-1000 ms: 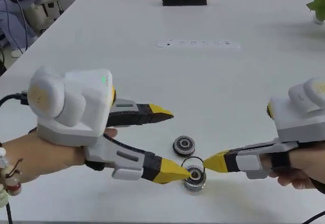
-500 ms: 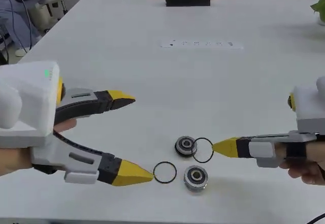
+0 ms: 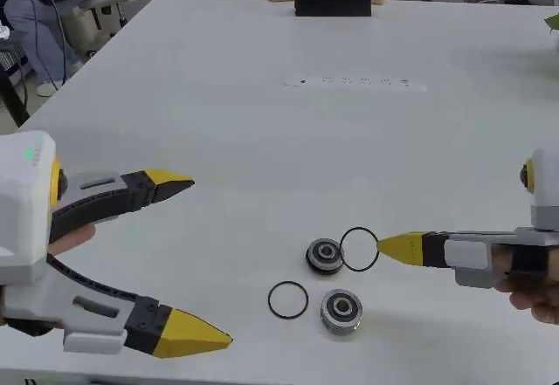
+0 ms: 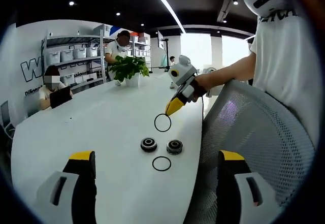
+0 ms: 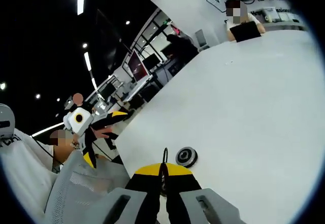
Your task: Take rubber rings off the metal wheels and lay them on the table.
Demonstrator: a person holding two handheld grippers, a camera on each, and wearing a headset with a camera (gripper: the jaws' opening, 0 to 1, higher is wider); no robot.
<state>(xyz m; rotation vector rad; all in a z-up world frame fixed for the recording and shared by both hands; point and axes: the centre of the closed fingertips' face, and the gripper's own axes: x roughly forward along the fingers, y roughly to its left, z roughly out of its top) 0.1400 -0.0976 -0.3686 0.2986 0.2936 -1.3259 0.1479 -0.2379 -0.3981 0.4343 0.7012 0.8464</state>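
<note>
The near wheel (image 3: 341, 309) is the metal wheel closest to the person on the white table (image 3: 262, 140), and it lies flat. Just beside it on its left, a loose ring (image 3: 287, 299) of black rubber lies flat on the table with a thin gap between the two. Just beyond the near wheel and a little to its left sits the far wheel (image 3: 325, 256), also lying flat. Beyond the near wheel and slightly to its right is the held ring (image 3: 359, 250). The right gripper (image 3: 384, 247) pinches it at its right edge, with the yellow-tipped jaws closed together on the thin rubber. The gripper's body reaches in from the right of the near wheel. In the left gripper view this ring stands upright in the air above the wheels, clear of the table. In the head view its left edge overlaps the far wheel's outline, though it is hard to say from that angle whether they touch. The left gripper (image 3: 194, 261) is well apart to the left of the near wheel, its jaws spread wide with nothing between them. A white power strip (image 3: 358, 81) lies far beyond the near wheel, toward the table's middle.
</note>
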